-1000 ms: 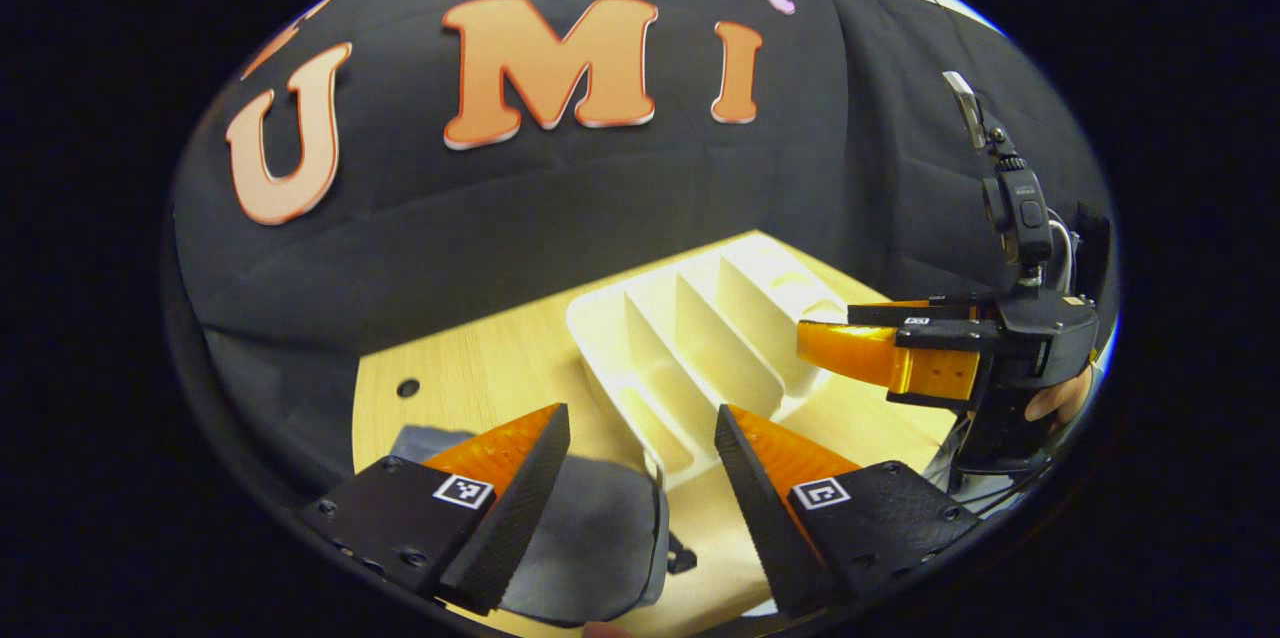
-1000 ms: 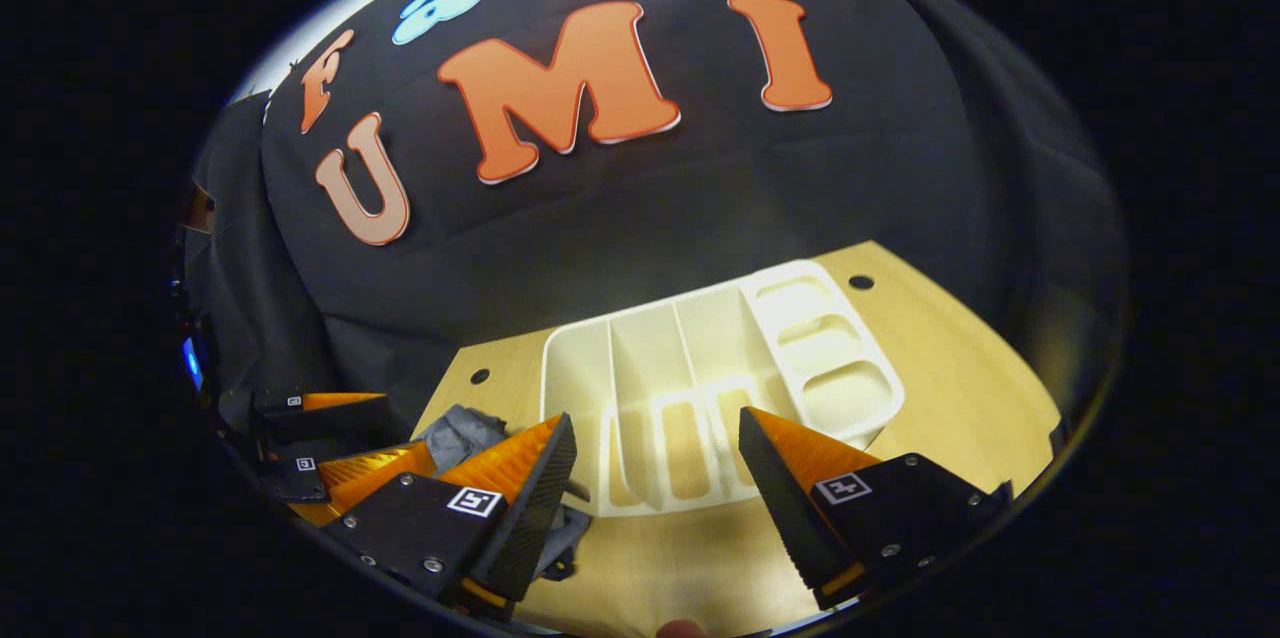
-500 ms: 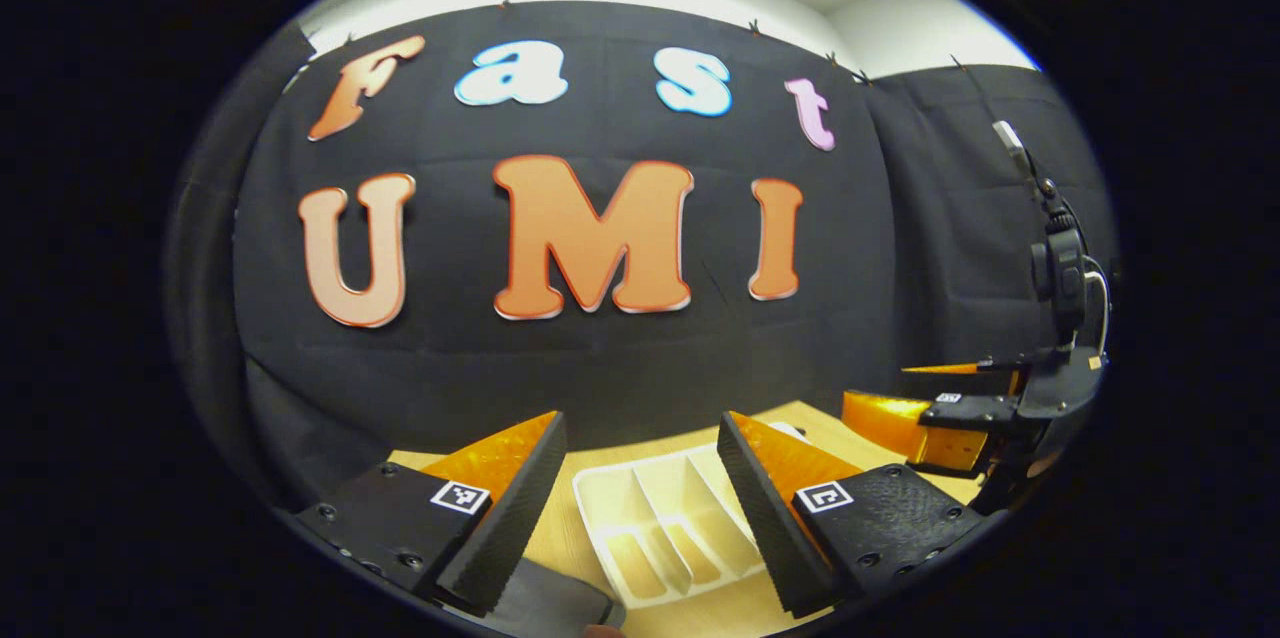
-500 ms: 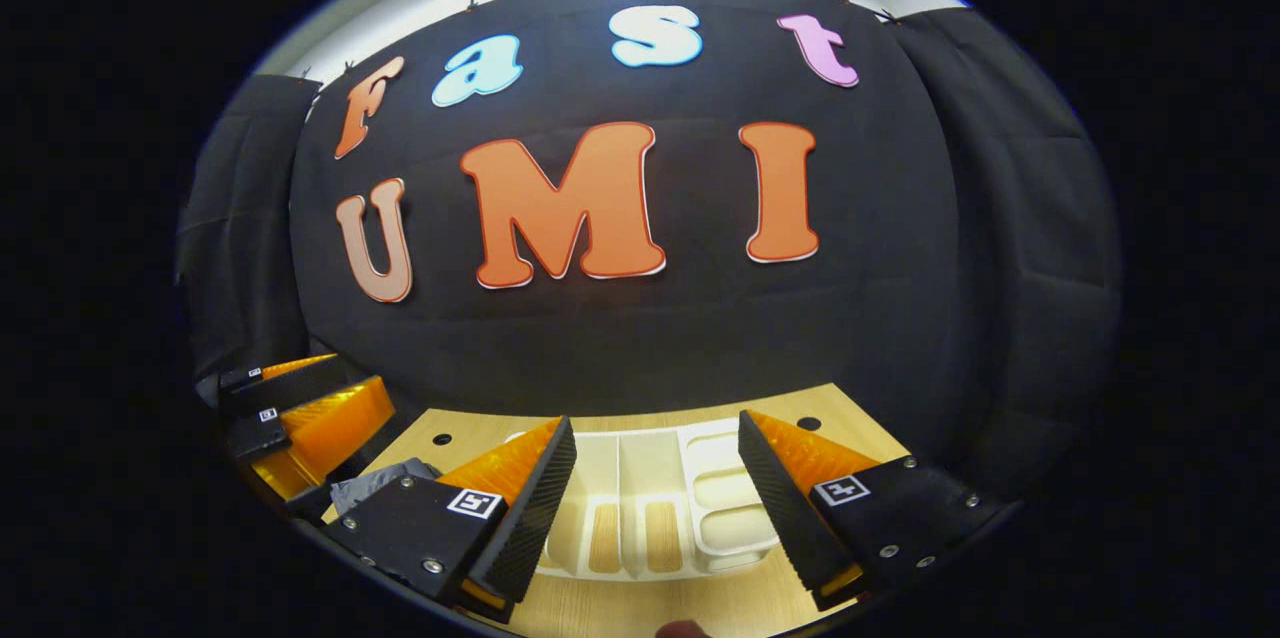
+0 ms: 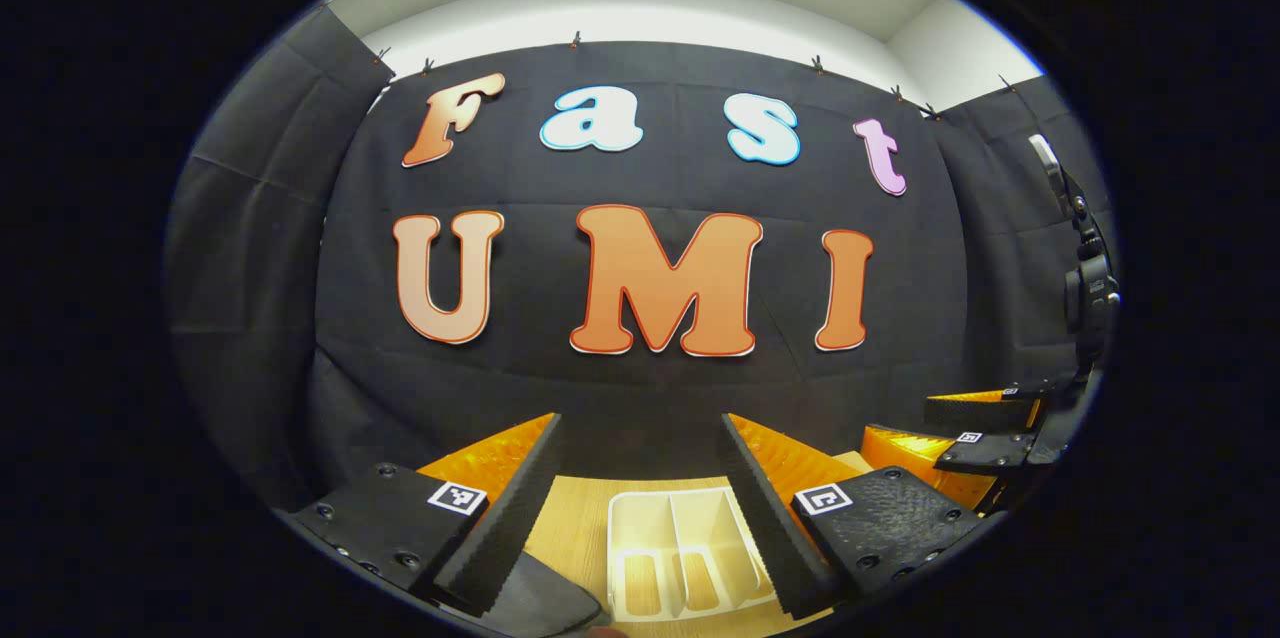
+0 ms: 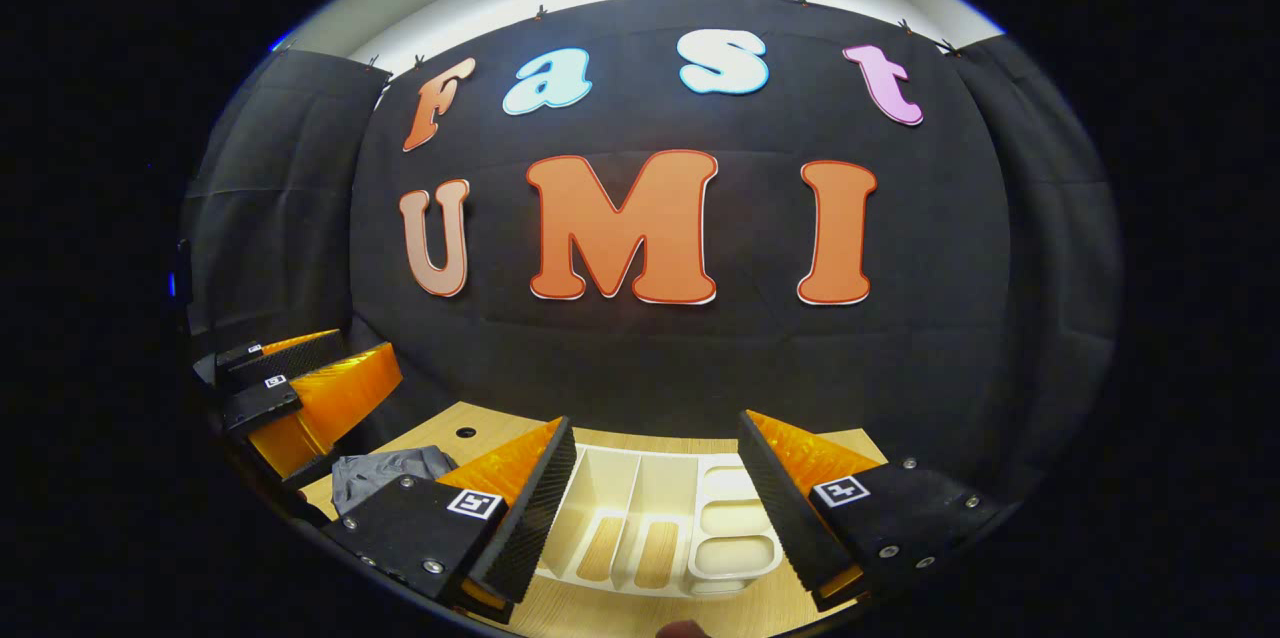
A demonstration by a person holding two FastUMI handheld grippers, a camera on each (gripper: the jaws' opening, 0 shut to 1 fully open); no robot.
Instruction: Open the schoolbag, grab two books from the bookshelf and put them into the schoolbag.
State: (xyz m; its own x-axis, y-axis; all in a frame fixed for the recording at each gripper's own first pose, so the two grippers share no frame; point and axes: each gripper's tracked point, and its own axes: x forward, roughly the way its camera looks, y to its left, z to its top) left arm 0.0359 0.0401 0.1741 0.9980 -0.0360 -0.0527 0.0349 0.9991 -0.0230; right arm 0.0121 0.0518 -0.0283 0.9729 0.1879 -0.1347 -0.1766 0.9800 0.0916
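Holding both tools raised above the wooden table (image 6: 610, 611), I see my left gripper (image 5: 640, 508) spread wide with nothing between its fingers; my right gripper (image 6: 655, 508) gapes equally wide; the white bookshelf (image 6: 640, 508) lies bookless below them; the grey schoolbag (image 6: 385, 471) sits just left of it.

My left gripper (image 5: 640, 508) carries wedge-shaped fingers on matte mounts with round screws and square coded tags. At three o'clock, my right gripper (image 5: 960, 428) shows the same tags.
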